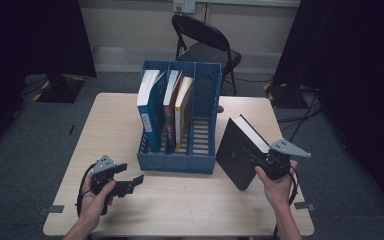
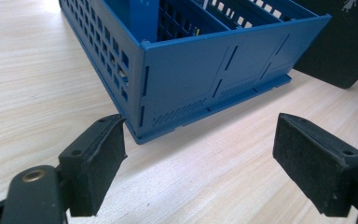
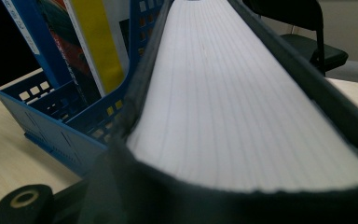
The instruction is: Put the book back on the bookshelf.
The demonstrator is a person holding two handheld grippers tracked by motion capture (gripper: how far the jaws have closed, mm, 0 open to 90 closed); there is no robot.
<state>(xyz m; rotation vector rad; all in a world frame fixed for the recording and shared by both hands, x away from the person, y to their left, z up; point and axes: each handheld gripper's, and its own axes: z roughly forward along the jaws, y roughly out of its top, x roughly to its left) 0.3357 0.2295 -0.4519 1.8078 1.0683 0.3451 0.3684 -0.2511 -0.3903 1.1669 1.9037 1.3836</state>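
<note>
A thick black book (image 1: 237, 150) stands tilted on the table's right side, its white page edge (image 3: 242, 107) facing up, and my right gripper (image 1: 265, 159) is shut on its near edge. A blue file rack (image 1: 180, 120) sits in the middle of the table; its left slots hold a blue book (image 1: 147, 107), a red book (image 1: 170, 107) and a yellow book (image 1: 182, 107), and its rightmost slot has none. My left gripper (image 1: 130, 180) rests low at the front left, open, jaws apart in front of the blue file rack's near corner (image 2: 142, 93) with nothing between them.
The wooden table (image 1: 115, 130) has bare room left of the rack and along its front edge. A black folding chair (image 1: 205, 40) stands behind the table. Dark curtains hang on both sides, and cables lie on the floor at the right.
</note>
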